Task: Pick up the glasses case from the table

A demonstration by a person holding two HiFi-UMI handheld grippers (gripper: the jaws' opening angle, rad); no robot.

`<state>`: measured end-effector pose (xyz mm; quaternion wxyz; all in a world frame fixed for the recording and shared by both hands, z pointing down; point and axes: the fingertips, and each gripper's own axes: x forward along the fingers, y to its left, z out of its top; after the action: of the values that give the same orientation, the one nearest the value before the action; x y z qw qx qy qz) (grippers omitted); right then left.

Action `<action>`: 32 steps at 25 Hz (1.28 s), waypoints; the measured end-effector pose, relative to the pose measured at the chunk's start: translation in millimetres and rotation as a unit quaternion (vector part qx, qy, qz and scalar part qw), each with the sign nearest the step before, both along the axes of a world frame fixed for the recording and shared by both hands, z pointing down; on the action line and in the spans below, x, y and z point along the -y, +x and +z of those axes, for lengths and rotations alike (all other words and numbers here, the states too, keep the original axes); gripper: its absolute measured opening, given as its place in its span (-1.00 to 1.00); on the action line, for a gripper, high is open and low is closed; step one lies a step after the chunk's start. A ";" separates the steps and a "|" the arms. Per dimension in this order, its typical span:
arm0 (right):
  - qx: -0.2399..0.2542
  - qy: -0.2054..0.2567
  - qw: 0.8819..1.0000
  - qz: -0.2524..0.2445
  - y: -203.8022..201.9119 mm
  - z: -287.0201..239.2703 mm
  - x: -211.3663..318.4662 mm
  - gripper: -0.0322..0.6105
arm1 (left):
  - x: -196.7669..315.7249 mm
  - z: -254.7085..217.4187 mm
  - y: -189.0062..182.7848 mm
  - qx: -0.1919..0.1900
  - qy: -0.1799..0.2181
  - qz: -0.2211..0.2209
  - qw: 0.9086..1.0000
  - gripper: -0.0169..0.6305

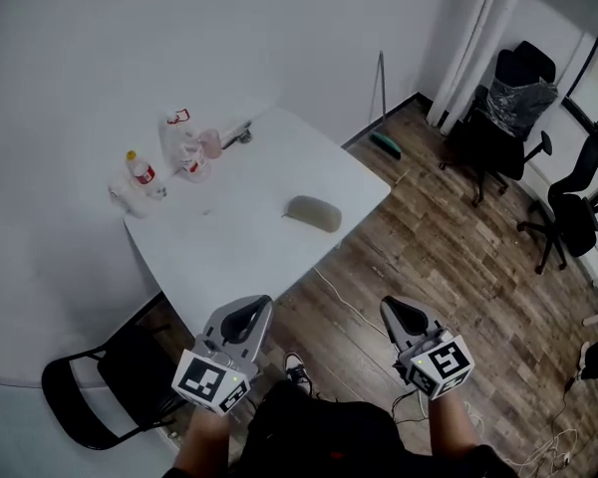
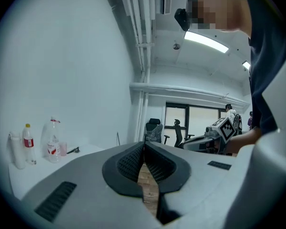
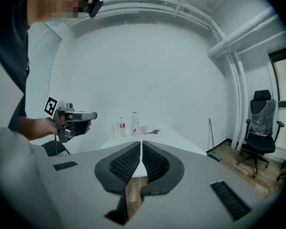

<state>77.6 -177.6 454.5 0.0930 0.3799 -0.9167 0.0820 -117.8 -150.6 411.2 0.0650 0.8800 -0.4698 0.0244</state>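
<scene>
the grey-green oval glasses case lies flat on the white rectangular table, close to the table edge on the side of the brown wooden plank floor. bare table top is all around it and nothing touches it.

the left gripper, grey with black pads, is held near the table corner nearest to the person. the right gripper is over the floor, beside the left one. both are well apart from the case. in the left gripper view the two ribbed pads meet at their tips and hold nothing; only a narrow strip of floor shows through the slit behind the tips. in the right gripper view the pads are pressed together in the same way, also with nothing between them, and they point towards the table.

at the far end of the table, next to the white wall, stand a small plastic bottle with red label, a bigger clear bottle and a pink cup. a black chair stands at the table's near left side, and black office chairs stand at the right of the room.
</scene>
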 end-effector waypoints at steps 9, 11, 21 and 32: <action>-0.070 -0.016 0.997 -0.027 -68.8 33.1 93.1 -0.82 | 45.7 35.5 -62.6 -0.017 -0.031 -0.025 0.999 -0.88; -0.091 -0.017 0.995 -0.042 -81.2 47.3 116.2 -0.82 | 51.2 39.0 -67.1 -0.021 -0.034 -0.033 0.999 -0.88; -0.141 -0.043 0.984 -0.100 -120.4 115.8 223.3 -0.67 | 78.4 41.3 -71.7 -0.021 -0.037 -0.119 0.992 -0.88; -0.307 -0.101 0.927 -0.192 -150.2 233.3 299.9 0.19 | 87.9 73.9 -45.8 -0.031 -0.088 -0.179 0.979 -0.88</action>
<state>-72.6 -477.5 687.8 0.4215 0.1923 -0.8855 0.0340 -163.7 -238.6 485.1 0.1604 0.7729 -0.6133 0.0260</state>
